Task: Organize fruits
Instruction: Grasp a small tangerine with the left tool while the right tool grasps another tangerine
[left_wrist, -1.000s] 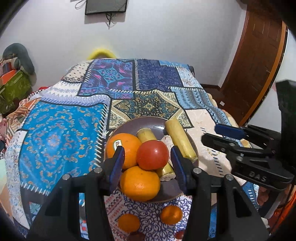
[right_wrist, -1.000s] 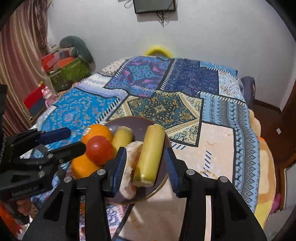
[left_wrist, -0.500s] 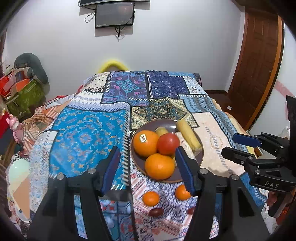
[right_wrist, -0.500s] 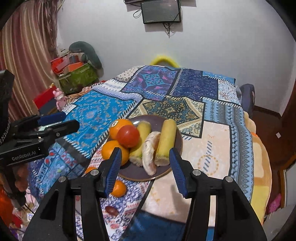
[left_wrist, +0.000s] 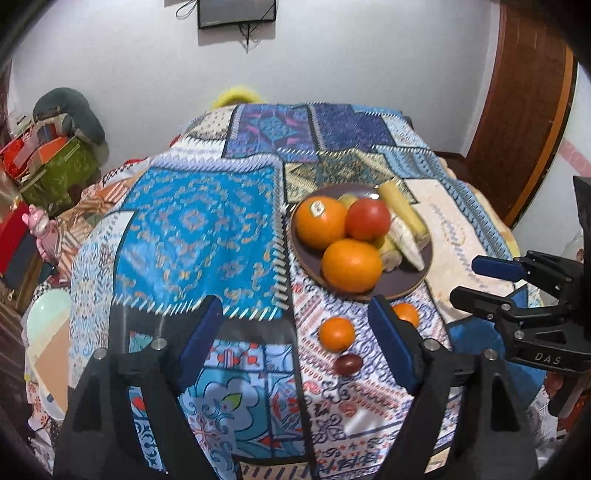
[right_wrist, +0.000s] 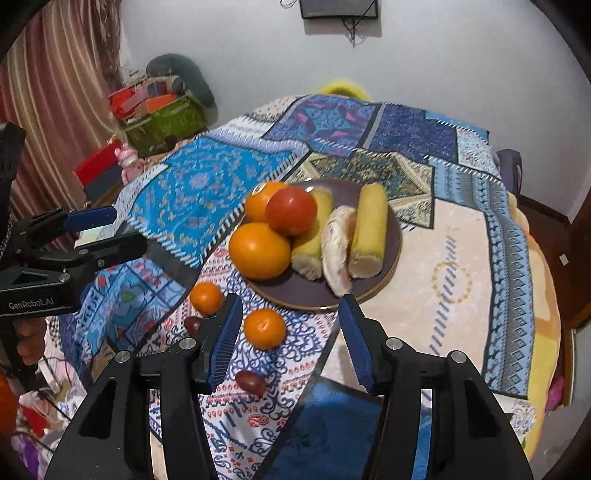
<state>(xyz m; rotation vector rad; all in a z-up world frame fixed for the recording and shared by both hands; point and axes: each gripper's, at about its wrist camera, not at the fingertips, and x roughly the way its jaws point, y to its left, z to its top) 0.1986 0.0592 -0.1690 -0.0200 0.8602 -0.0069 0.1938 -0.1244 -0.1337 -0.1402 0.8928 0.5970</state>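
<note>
The plate (right_wrist: 384, 275) sits on the patchwork cloth (right_wrist: 207, 188) that covers the tabletop, a little right of the middle in the left view. On it lie two big oranges: one with a sticker (left_wrist: 320, 222) at the back left, one (left_wrist: 351, 265) at the front. A red tomato (left_wrist: 367, 219) rests on top between them. Beside these are three bananas: a yellow one (right_wrist: 369, 225) on the right, a pale peeled-looking one (right_wrist: 336, 249) next to it, and another yellow one (right_wrist: 314, 240) partly under the tomato.

Off the plate, on the cloth just in front of it, lie two small oranges, one (right_wrist: 265, 328) nearer the plate's front edge and one (right_wrist: 206, 298) further left. Two small dark red fruits lie nearer still: one (right_wrist: 250, 382) in the open, the other (right_wrist: 192, 325) partly hidden behind the right tool's left finger.

The right tool (right_wrist: 290, 341) hangs above the cloth in front of the plate, jaws wide apart, holding nothing. The left tool (left_wrist: 295, 347) is likewise wide open and empty, over the blue patches left of the plate.

A screen (left_wrist: 236, 13) hangs on the wall behind, and a green box (right_wrist: 166, 123) of clutter stands at the left.
</note>
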